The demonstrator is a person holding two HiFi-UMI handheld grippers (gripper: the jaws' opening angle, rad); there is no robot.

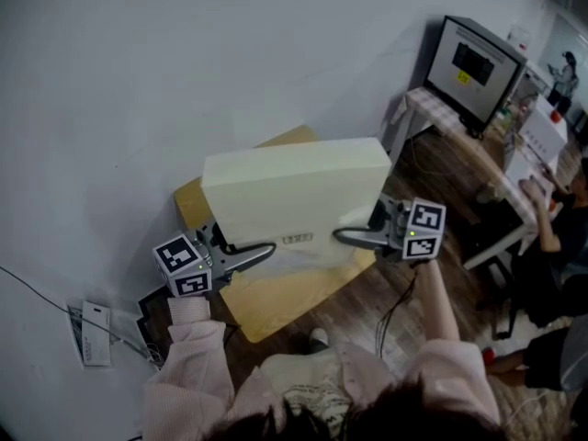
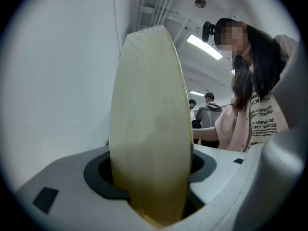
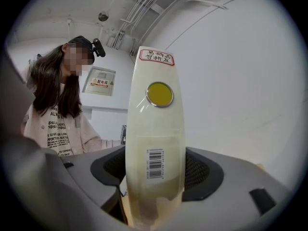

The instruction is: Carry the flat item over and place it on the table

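Box [image 1: 292, 191] in left tool [image 1: 259, 253], right tool [image 1: 347, 237]

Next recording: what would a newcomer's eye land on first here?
A big pale flat box fills the middle of the head view, held above a tan surface. The left tool and right tool clamp its opposite ends. In the right gripper view its narrow edge bears a round yellow sticker.

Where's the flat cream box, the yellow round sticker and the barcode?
flat cream box [image 1: 294, 191]: head view, middle of its broad face.
yellow round sticker [image 3: 160, 94]: right gripper view, its centre.
barcode [image 3: 155, 163]: right gripper view, middle of the stripes.
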